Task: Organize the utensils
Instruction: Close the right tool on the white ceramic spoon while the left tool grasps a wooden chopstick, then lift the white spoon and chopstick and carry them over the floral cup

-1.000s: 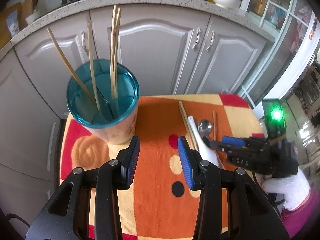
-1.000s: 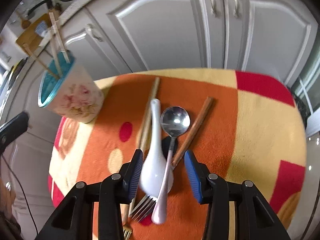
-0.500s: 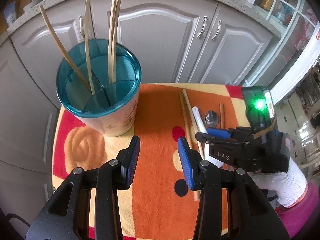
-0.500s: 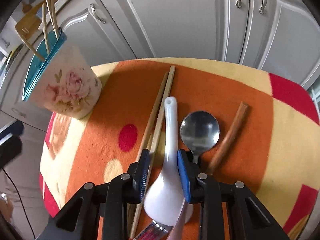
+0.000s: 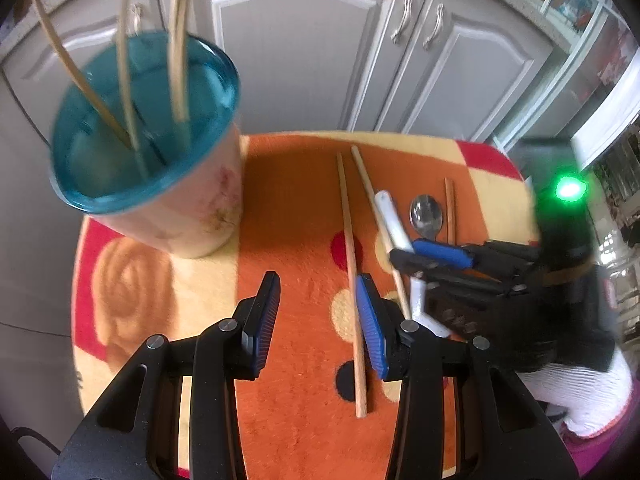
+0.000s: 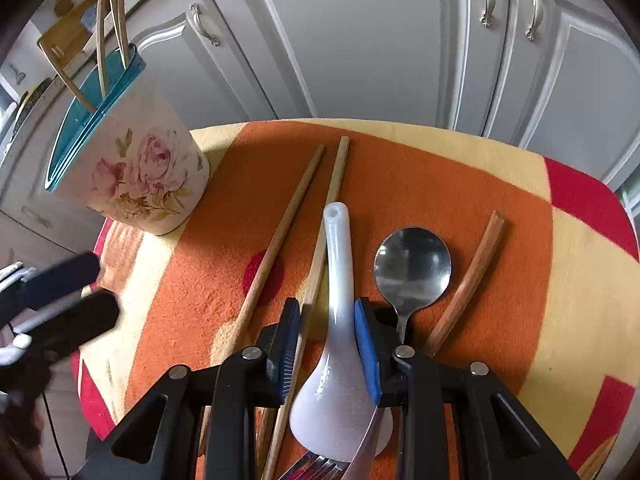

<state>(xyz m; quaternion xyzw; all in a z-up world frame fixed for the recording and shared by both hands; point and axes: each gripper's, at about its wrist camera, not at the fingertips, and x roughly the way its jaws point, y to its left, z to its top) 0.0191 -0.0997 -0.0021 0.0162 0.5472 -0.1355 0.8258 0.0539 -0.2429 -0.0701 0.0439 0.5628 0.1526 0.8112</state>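
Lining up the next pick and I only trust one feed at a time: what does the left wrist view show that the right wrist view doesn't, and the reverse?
Only the left wrist view: the inside of the blue-rimmed cup with its dividers, and the green light on the right gripper.

Only the right wrist view: the cup's rose print, fork tines by the bottom edge, and the jaws bracketing the white spoon together with one chopstick.

Both: the open left gripper, the metal spoon, the brown stick, the orange cloth and the grey cabinets.
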